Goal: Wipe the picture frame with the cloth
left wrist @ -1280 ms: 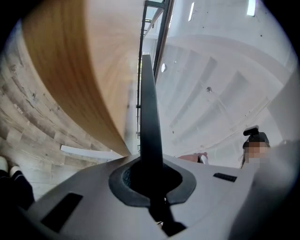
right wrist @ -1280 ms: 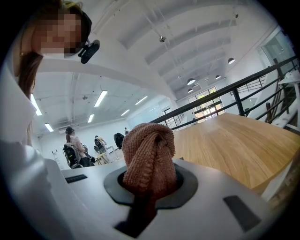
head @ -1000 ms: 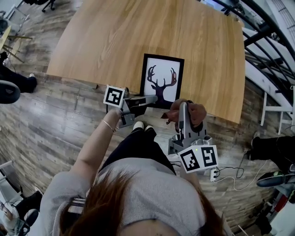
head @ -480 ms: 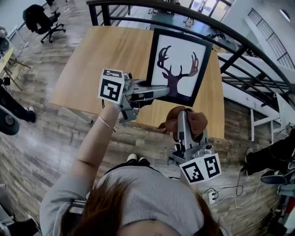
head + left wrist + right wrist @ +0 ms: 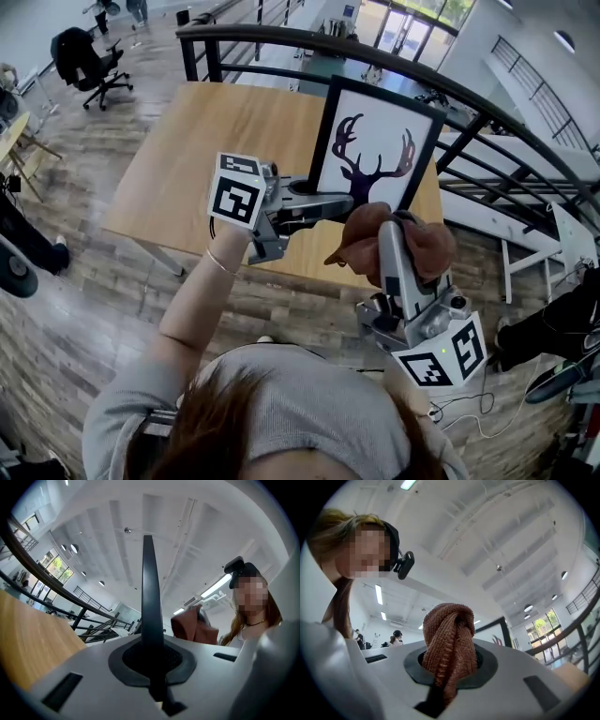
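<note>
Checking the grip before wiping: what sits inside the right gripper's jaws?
A bunched brown cloth, pinched by the right gripper. The cloth covers the jaw pads and its own clamped end.

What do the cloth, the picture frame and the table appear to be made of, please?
The cloth looks like rust-brown knitted or terry fabric: ribbed loops show. The picture frame has a slim black matte border, wood or plastic, I cannot tell which. The table looks like light wood or laminate, with visible grain.
</note>
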The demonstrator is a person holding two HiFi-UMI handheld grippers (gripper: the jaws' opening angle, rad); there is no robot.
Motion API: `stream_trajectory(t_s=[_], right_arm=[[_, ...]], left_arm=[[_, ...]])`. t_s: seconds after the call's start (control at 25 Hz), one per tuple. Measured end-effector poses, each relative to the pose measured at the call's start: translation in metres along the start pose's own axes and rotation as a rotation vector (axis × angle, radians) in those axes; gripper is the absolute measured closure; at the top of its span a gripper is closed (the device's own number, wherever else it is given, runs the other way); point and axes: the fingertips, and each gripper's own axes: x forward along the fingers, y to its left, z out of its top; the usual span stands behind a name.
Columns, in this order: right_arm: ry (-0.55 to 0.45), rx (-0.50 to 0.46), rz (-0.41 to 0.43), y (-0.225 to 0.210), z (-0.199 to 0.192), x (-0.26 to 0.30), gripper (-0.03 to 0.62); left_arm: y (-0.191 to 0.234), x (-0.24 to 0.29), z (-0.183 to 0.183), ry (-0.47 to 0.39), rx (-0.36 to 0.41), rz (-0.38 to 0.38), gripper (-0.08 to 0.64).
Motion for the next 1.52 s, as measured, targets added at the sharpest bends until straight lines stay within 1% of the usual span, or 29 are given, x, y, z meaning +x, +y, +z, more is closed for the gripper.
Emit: stream_trajectory(t_s=[0.08, 0.16, 0.24, 0.36, 0.44, 0.52, 0.64, 0.72, 0.8, 0.88, 0.96, 1.12, 1.24, 1.32, 1.44, 1.52], right_arm=[[-0.036, -0.080, 0.045, 0.003, 0.030, 0.016, 0.535], [-0.061, -0.174, 0.054, 0.003, 0.055, 0.036, 0.535], [-0.082, -0.248, 0.059, 0.004, 0.075, 0.059, 0.535], [-0.081, -0.321, 0.053, 0.002, 0.084, 0.090, 0.535], [-0.060, -0.349, 0.035, -0.002, 0.077, 0.105, 0.535], [-0.028, -0.356, 0.023, -0.005, 0.065, 0.115, 0.535], [0.026, -0.329, 0.013, -0.011, 0.046, 0.118, 0.535], [0.061, -0.314, 0.002, -0.014, 0.035, 0.115, 0.535], [0.111, -0.334, -0.009, -0.013, 0.025, 0.111, 0.535], [0.159, -0.376, -0.016, -0.009, 0.015, 0.110, 0.535], [0.190, -0.396, -0.018, -0.005, 0.006, 0.109, 0.535], [0.257, -0.388, -0.008, 0.000, -0.016, 0.102, 0.535], [0.295, -0.392, -0.009, 0.000, -0.028, 0.096, 0.535], [0.315, -0.374, -0.006, 0.002, -0.034, 0.093, 0.535], [0.362, -0.343, -0.005, 0.005, -0.048, 0.088, 0.535], [0.383, -0.326, -0.006, 0.006, -0.057, 0.086, 0.535]], left_arm=[[0.001, 0.003, -0.010, 0.024, 0.017, 0.025, 0.545], [0.000, 0.005, -0.018, 0.047, 0.043, 0.044, 0.545], [-0.002, 0.006, -0.018, 0.044, 0.053, 0.045, 0.545], [-0.005, 0.006, -0.015, 0.021, 0.038, 0.034, 0.545], [-0.006, 0.006, -0.015, 0.039, 0.066, 0.045, 0.545], [-0.010, 0.007, -0.017, 0.060, 0.098, 0.059, 0.545], [-0.020, 0.011, -0.020, 0.071, 0.143, 0.059, 0.545], [-0.024, 0.012, -0.023, 0.079, 0.173, 0.078, 0.543], [-0.025, 0.012, -0.025, 0.094, 0.198, 0.103, 0.543], [-0.027, 0.012, -0.026, 0.092, 0.193, 0.106, 0.543], [-0.028, 0.010, -0.025, 0.067, 0.168, 0.094, 0.543], [-0.026, 0.005, -0.024, 0.027, 0.141, 0.095, 0.543], [-0.024, 0.003, -0.027, 0.032, 0.144, 0.112, 0.543], [-0.024, 0.002, -0.026, 0.028, 0.144, 0.114, 0.543], [-0.023, -0.002, -0.024, 0.005, 0.122, 0.111, 0.543], [-0.022, -0.005, -0.024, 0.005, 0.126, 0.114, 0.543]])
